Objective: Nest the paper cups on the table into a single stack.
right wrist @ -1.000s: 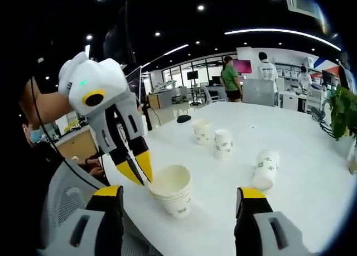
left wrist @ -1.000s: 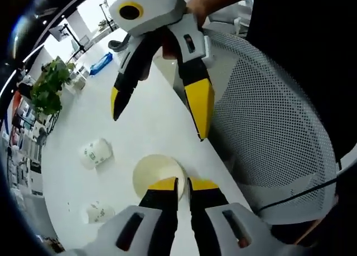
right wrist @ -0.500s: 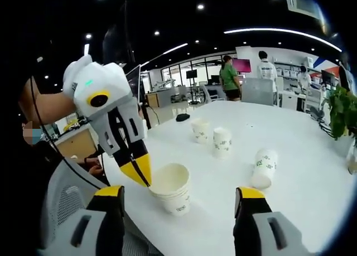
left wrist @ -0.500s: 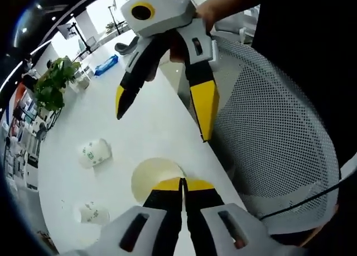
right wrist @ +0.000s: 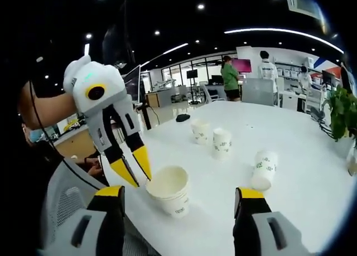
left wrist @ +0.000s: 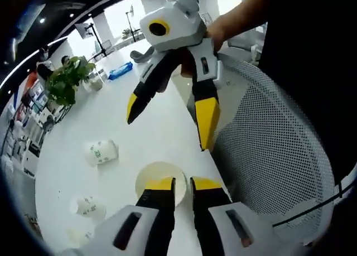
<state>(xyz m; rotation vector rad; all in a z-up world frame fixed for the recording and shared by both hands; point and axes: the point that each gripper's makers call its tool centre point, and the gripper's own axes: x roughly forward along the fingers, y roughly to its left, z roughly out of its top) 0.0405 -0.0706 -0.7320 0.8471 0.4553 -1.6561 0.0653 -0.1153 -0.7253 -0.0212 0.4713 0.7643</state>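
1. My left tongs (right wrist: 133, 172) sit slightly parted at the rim of the nested cup stack (right wrist: 170, 190), which stands near the table (right wrist: 301, 172) edge.
2. My right tongs (right wrist: 177, 197) are spread wide, holding nothing.
3. Three single cups (right wrist: 222, 143) stand farther back.

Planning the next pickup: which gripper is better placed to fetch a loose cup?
Probably the right gripper: its fingers are spread wide and face the loose cups, with the tipped cup nearest. The left gripper sits at the stack's rim.
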